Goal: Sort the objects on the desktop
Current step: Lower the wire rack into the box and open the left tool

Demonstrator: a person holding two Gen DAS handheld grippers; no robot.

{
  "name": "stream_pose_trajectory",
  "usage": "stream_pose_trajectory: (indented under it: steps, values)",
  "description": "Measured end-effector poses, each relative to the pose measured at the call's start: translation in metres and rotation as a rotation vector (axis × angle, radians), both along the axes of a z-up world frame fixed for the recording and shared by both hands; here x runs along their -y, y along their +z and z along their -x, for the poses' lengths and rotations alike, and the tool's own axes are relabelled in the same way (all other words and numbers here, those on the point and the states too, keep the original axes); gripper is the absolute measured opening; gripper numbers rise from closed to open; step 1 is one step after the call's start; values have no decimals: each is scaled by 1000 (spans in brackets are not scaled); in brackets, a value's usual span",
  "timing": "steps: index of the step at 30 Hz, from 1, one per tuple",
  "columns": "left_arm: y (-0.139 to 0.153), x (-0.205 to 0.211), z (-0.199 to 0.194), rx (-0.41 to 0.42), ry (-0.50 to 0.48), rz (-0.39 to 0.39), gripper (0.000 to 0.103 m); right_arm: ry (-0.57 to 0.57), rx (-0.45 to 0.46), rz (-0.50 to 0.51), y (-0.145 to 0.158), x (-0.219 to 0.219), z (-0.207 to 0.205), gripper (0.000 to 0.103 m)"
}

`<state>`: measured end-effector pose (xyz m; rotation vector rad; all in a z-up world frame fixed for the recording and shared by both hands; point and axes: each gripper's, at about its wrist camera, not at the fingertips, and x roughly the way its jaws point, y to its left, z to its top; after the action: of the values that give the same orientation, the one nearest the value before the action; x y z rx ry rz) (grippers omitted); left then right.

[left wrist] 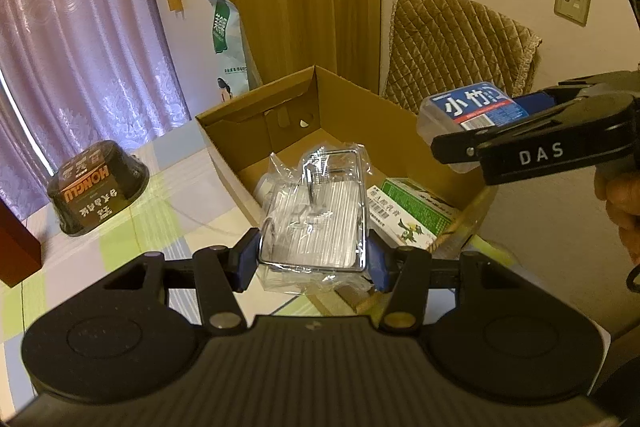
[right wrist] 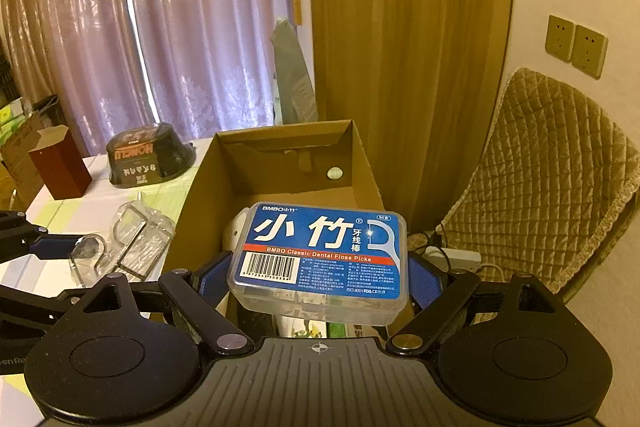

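- Right now my left gripper [left wrist: 312, 261] is closed on a clear plastic-wrapped package with a wire frame [left wrist: 316, 211], blue pads pressing both its sides, held over the near edge of the cardboard box [left wrist: 360, 107]
- My right gripper [right wrist: 320, 281] is clamped on the floss pick box [right wrist: 320, 255], a clear case with a blue label, pinched at its near end between the blue pads; it hangs above the open box, near its right wall
- From the left wrist view, that same floss case [left wrist: 468, 113] sits high over the right rim of the carton, and a hand [left wrist: 620, 203] is visible at the frame's right edge
- Inside the carton lies a green and white packet [left wrist: 408, 215], plus a white object partly hidden under my loads
- Further out, on the checked tablecloth [left wrist: 132, 255], an upturned black bowl [left wrist: 100, 187] stands left of the carton, well apart from it
- A dark red box [right wrist: 60, 163] stands left of the bowl
- Behind everything, a quilted chair [right wrist: 552, 179], curtains and wall sockets
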<state>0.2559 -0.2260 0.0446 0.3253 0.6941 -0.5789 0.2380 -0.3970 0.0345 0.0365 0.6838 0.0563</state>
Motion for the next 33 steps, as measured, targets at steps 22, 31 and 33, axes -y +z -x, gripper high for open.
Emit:
stream_pose_trajectory:
  steps: [22,31,33]
  values:
    - [-17,31,-34,-5,-53,-27,49,-19,-31,-35,-21,15,-31,87]
    - [-25,39,-43,-8,-64,-39,49,-21,-39,-39,-28,18,-35,87]
    - [-27,41,-45,-10,-68,-43,49,-21,-41,-39,-29,19,-35,87]
